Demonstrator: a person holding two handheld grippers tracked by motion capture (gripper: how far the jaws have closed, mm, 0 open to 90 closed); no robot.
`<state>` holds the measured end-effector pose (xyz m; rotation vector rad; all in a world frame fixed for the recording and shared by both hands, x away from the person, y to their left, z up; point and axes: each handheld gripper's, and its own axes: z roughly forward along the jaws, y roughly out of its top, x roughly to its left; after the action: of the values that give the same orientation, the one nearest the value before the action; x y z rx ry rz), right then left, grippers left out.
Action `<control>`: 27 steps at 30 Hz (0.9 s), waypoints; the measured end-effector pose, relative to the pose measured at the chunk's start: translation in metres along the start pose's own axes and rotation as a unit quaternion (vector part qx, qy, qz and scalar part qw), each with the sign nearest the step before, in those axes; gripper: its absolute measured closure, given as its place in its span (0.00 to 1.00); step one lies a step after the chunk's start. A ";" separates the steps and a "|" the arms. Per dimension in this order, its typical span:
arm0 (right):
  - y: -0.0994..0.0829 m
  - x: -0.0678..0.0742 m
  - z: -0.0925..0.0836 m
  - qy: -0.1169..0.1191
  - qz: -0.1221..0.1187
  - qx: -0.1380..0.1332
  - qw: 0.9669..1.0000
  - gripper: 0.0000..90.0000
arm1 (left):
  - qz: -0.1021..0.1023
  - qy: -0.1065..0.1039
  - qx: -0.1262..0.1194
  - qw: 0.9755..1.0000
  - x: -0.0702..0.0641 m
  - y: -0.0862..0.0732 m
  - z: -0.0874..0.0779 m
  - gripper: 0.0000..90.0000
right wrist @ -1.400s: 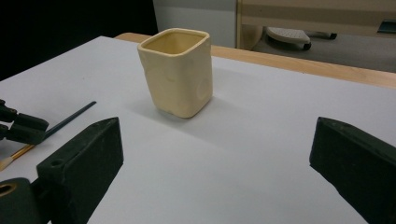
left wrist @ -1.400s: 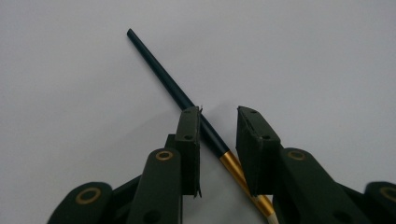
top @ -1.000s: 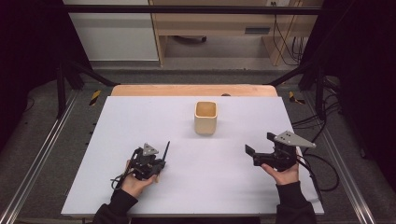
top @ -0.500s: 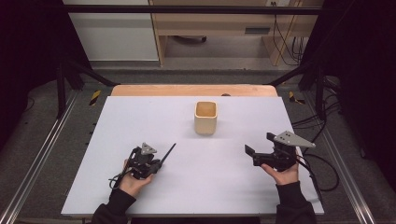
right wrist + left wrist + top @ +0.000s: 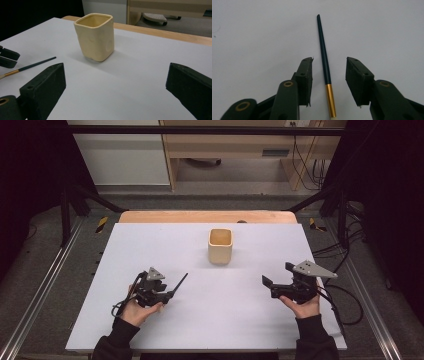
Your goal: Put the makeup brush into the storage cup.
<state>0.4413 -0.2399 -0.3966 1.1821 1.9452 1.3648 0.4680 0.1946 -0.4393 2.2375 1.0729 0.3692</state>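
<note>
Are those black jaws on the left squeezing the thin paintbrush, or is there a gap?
Apart. In the left gripper view the paintbrush lies between the left gripper jaws, which have just been opening, with white table visible on both sides.

Brush (image 5: 325,67) bristle end cut off by left gripper view's bottom edge.

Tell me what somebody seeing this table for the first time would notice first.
Probably the cream square cup, standing upright and alone toward the far middle of the white table. Next, the thin dark paintbrush with a gold ferrule, lying near the front left between the left gripper, whose jaws have just been opening and do not press on it. The right gripper is at the front right, open and empty.
</note>
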 end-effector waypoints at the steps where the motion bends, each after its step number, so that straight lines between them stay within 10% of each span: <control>1: 0.000 0.000 0.000 0.000 0.000 0.000 1.000 0.03 | -0.002 -0.002 -0.001 1.000 0.000 0.002 0.000 0.58; 12: 0.000 0.000 0.000 0.000 0.001 0.002 1.000 0.03 | 0.012 -0.003 0.036 0.999 0.002 0.019 0.008 0.53; 27: 0.000 -0.001 0.000 0.003 -0.001 0.003 1.000 0.03 | 0.033 -0.005 0.099 0.995 0.002 0.020 0.030 0.75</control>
<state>0.4414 -0.2405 -0.3964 1.1801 1.9557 1.3642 0.4958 0.1744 -0.4492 2.4515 1.0721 0.2892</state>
